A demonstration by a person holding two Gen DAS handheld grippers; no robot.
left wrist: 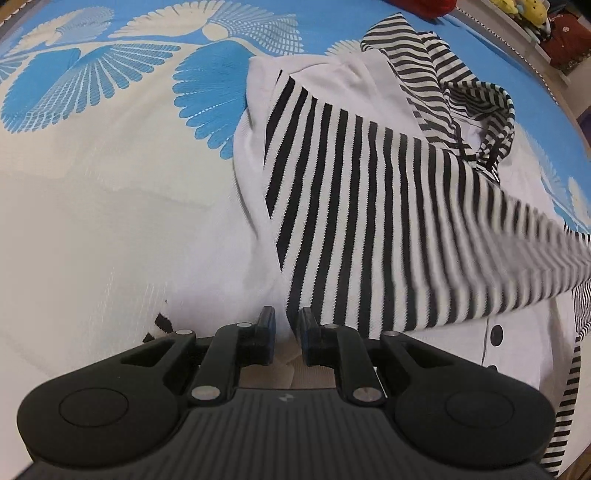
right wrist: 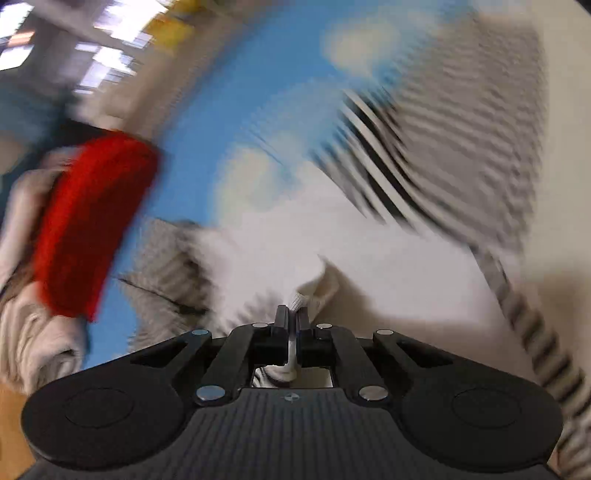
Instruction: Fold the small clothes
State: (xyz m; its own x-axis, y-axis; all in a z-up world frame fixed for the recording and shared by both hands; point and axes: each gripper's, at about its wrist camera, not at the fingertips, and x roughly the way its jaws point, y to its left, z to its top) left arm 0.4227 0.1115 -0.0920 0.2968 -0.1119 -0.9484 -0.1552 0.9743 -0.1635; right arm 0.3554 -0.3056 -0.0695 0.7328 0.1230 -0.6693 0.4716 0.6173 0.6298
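Both grippers (left wrist: 287, 325) (right wrist: 291, 319) clamp white-striped garment (left wrist: 369, 221) fabric.

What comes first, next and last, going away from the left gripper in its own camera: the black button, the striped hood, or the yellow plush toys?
Starting from the left gripper:
1. Round black button on the white garment front, low on the right.
2. Black-and-white striped hood, upper right, bunched on the blue and white patterned bedspread.
3. Yellow plush toys, top right corner, beyond the bed's edge.

Small white hooded top (left wrist: 332, 92) with black-and-white striped sleeves, lying rumpled on the patterned bedsheet (left wrist: 110, 184), one striped sleeve (left wrist: 388, 221) draped across its front.
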